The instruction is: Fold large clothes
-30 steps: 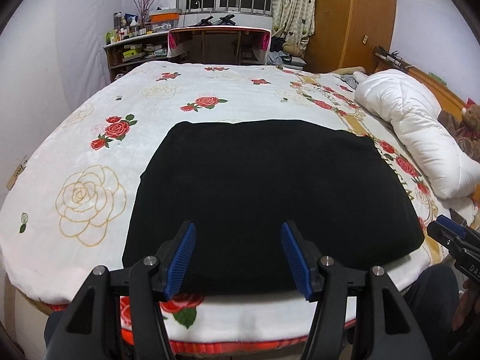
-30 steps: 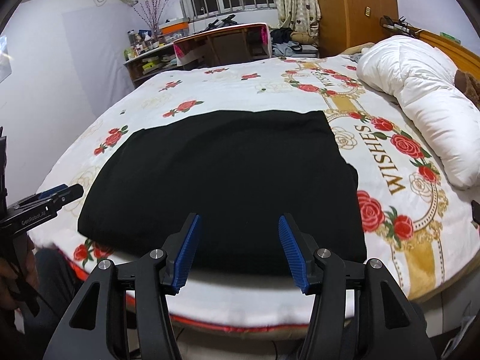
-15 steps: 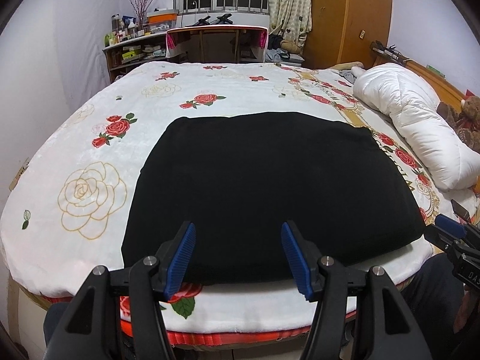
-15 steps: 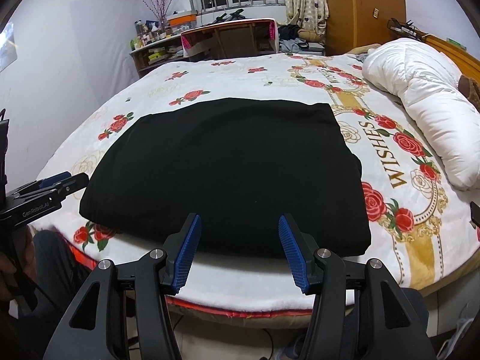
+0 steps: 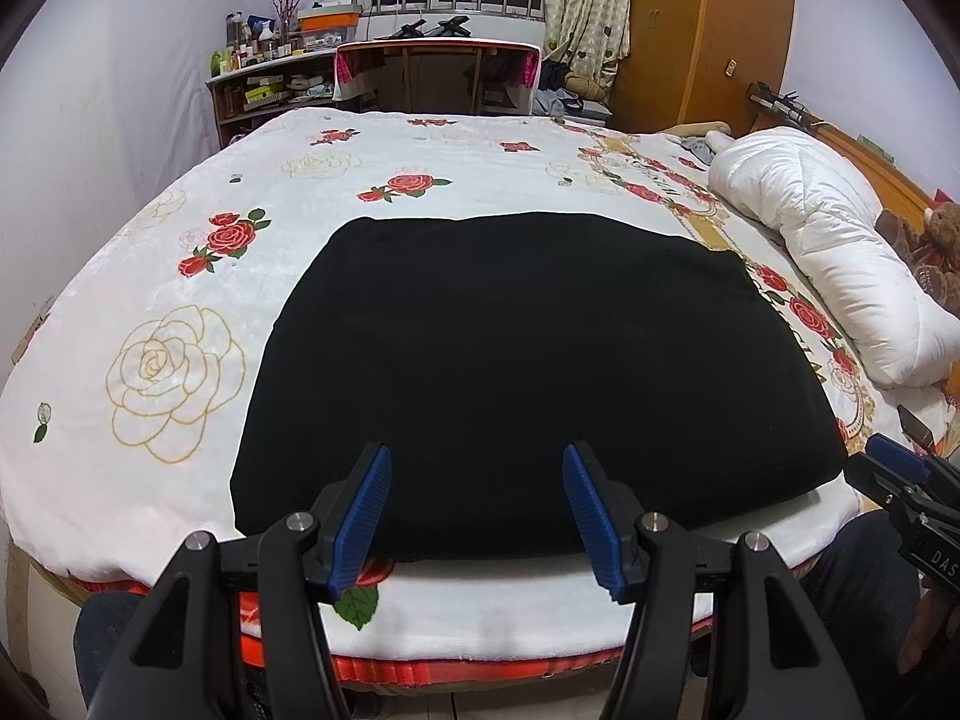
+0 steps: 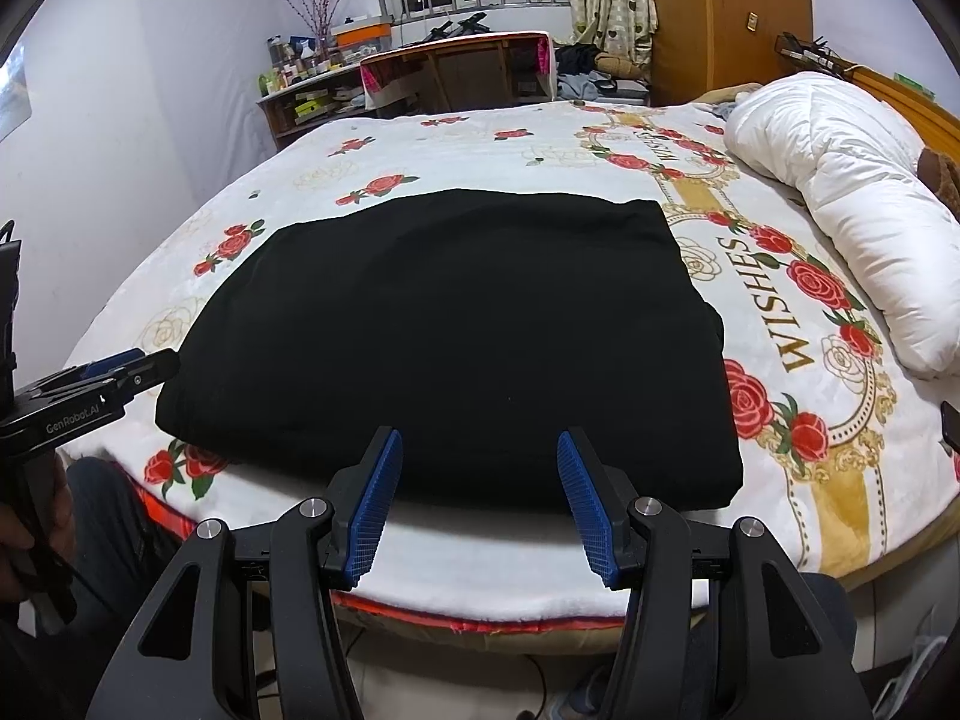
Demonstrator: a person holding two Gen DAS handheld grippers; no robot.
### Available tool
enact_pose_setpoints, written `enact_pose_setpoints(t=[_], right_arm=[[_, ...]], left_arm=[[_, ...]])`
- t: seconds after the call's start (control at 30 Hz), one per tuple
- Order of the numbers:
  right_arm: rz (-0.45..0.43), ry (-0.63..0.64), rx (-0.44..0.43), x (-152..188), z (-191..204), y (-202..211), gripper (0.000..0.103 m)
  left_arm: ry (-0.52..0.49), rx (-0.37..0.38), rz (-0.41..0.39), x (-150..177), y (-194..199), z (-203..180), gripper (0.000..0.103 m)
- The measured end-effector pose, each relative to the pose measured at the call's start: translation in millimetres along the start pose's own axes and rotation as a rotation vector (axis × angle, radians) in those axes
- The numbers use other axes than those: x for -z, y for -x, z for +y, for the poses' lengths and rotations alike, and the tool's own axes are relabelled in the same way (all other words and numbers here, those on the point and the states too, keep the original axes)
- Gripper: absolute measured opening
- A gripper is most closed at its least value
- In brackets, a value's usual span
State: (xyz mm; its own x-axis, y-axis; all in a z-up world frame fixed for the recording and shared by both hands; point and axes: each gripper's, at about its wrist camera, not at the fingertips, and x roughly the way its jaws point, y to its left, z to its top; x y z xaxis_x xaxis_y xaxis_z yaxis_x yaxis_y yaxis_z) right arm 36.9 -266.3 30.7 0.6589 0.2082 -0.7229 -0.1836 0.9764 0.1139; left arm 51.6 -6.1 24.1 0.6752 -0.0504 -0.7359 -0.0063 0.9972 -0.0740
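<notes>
A black garment (image 5: 528, 372) lies folded into a flat rectangle on the rose-print bed cover (image 5: 180, 312), near the bed's front edge; it also shows in the right wrist view (image 6: 456, 336). My left gripper (image 5: 477, 492) is open and empty, held just off the front edge, over the garment's near hem. My right gripper (image 6: 480, 480) is open and empty, also just in front of the near hem. Each gripper shows in the other's view, the right gripper (image 5: 900, 474) at the garment's right corner, the left gripper (image 6: 108, 378) at its left corner.
A white duvet roll (image 5: 828, 264) lies along the right side of the bed, with a brown teddy bear (image 5: 936, 240) beyond it. A desk (image 5: 438, 72) and cluttered shelves (image 5: 270, 84) stand behind the bed. A wooden wardrobe (image 5: 702, 30) is at the back right.
Both grippers have drawn back and lowered a little toward the bed's front edge, staying open. The black garment has not moved.
</notes>
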Motion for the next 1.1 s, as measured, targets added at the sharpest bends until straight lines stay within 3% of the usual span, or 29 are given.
enact_pose_setpoints(t=[0.67,1.03,1.1], right_arm=[[0.001,0.006,0.001,-0.1,0.9,-1.3,0.055],[0.003,0.012,0.003,-1.2,-0.9,-0.6,0.055],[0.003,0.012,0.002,-1.3,-0.6,-1.0,0.055]], left_arm=[[-0.016,0.011,-0.007,-0.9,1.2,-2.2,0.062],[0.014,0.01,-0.002,-1.0,1.7,3.9,0.062],[0.029,0.037,0.003,-0.6,1.6,5.7,0.062]])
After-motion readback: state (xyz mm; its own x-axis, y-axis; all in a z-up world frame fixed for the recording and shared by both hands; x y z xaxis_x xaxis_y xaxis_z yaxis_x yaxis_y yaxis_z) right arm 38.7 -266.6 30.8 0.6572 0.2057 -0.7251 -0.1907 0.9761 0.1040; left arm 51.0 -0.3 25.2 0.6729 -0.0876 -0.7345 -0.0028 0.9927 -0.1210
